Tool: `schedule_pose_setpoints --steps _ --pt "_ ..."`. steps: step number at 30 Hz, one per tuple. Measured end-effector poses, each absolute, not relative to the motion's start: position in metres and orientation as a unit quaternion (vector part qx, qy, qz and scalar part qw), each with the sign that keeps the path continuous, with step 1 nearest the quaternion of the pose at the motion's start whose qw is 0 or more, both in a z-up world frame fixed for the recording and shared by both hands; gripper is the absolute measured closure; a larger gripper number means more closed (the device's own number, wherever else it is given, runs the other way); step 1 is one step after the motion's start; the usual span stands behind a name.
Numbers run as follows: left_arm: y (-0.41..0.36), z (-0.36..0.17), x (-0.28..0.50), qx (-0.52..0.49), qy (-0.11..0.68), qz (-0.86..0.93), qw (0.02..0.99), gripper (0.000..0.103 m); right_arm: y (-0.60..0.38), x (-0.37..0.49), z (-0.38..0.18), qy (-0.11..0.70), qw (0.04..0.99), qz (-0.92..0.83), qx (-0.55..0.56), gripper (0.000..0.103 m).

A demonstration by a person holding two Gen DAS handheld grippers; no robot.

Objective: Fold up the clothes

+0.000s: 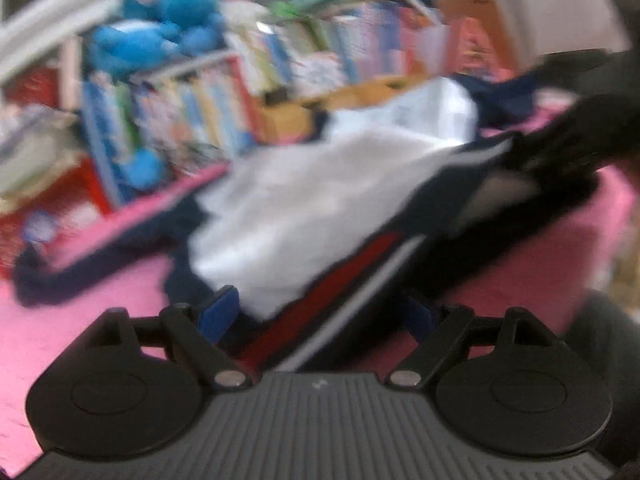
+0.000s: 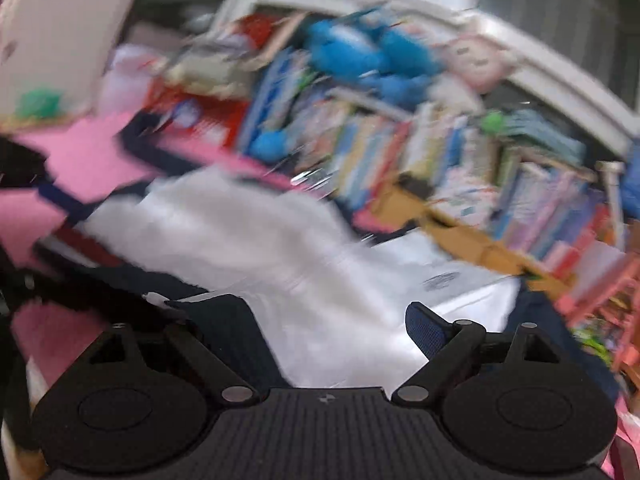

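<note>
We have the white and navy jacket [image 1: 304, 208] spread on the pink mat [image 1: 80, 320] below the bookshelf [image 1: 208, 104]. Our left hand-held gripper [image 1: 320, 312] and right hand-held gripper [image 2: 324, 320] both stand released over its near edge, probably so we can choose fresh corners.

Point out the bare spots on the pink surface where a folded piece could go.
Bare pink surface lies left of the white and navy garment, and a patch lies to its right. The bookshelf side behind is crowded.
</note>
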State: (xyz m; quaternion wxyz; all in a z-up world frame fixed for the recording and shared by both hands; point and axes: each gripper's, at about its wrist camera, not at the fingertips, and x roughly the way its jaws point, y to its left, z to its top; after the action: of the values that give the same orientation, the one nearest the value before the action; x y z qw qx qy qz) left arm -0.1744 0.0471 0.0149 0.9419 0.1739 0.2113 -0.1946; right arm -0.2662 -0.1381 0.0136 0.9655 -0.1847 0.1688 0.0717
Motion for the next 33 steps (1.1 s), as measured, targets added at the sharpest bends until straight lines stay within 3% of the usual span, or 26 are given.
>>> schedule_pose_setpoints --steps 4,10,12,14,19,24,33 --pt "0.066 0.015 -0.148 0.149 0.204 -0.089 0.964 0.018 -0.166 -0.263 0.013 0.168 0.972 0.022 -0.161 0.016" --pt "0.094 0.031 -0.142 0.096 0.208 -0.097 0.969 0.020 -0.200 -0.281 -0.012 0.230 0.948 -0.007 -0.218 0.021" --pt "0.097 0.047 -0.148 0.100 0.189 -0.096 0.972 0.025 -0.203 -0.286 -0.015 0.238 0.942 -0.022 -0.234 0.021" --pt "0.106 0.065 -0.154 0.096 0.167 -0.092 0.977 0.026 -0.210 -0.291 -0.010 0.226 0.937 -0.074 -0.257 0.039" --pt "0.127 0.109 -0.189 0.121 0.136 -0.125 0.975 0.022 -0.240 -0.320 0.047 0.165 0.959 -0.096 -0.207 0.035" --pt "0.145 0.094 -0.207 0.109 0.213 -0.146 0.960 0.020 -0.247 -0.361 0.065 0.172 0.961 -0.043 -0.211 0.029" --pt "0.148 0.050 -0.200 -0.009 0.335 -0.296 0.895 0.021 -0.248 -0.360 0.014 0.314 0.942 0.065 -0.101 0.029"
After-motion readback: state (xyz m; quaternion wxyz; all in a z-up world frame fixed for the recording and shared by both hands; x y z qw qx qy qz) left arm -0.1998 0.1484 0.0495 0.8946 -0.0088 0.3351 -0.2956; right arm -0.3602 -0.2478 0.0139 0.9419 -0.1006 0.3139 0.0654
